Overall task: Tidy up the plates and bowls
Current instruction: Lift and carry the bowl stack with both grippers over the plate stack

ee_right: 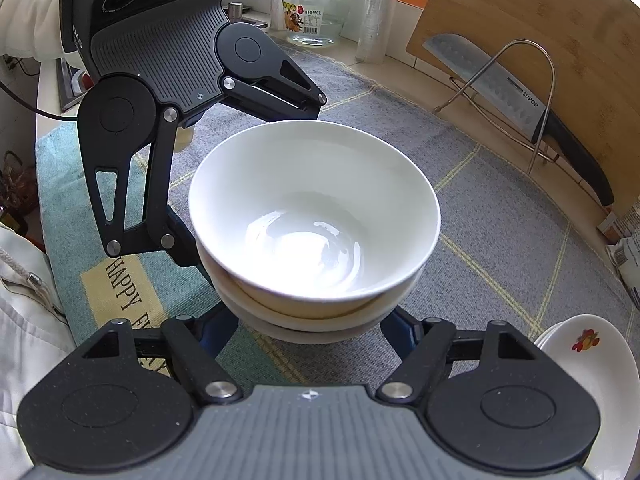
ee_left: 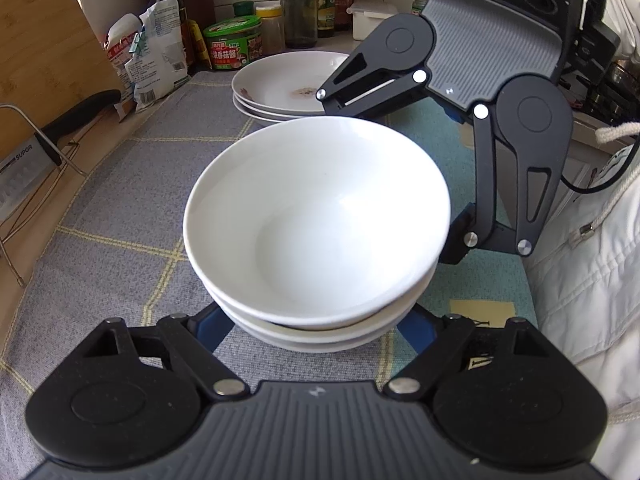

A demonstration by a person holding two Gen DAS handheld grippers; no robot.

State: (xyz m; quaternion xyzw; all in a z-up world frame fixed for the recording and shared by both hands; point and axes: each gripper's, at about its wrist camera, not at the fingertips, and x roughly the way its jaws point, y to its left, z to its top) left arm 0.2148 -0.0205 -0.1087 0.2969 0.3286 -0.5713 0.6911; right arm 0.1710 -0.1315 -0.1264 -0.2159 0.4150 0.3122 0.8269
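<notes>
Bowl stack [ee_left: 316, 232]: three white bowls nested, upright, mouths up, on the grey mat [ee_left: 120, 208].
Left gripper [ee_left: 316, 332]: fingers spread wide either side of the stack's base; contact unclear.
Right gripper [ee_right: 312, 328]: likewise spread, opposite side, facing the left.
Nearer hand: neither; stack is centred between both.
Plate stack [ee_left: 280, 88]: beyond the bowls.

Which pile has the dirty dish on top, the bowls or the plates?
The plates. The top plate has a brown smear in its middle, while the top bowl, between both tongs, looks clean and white.
</notes>
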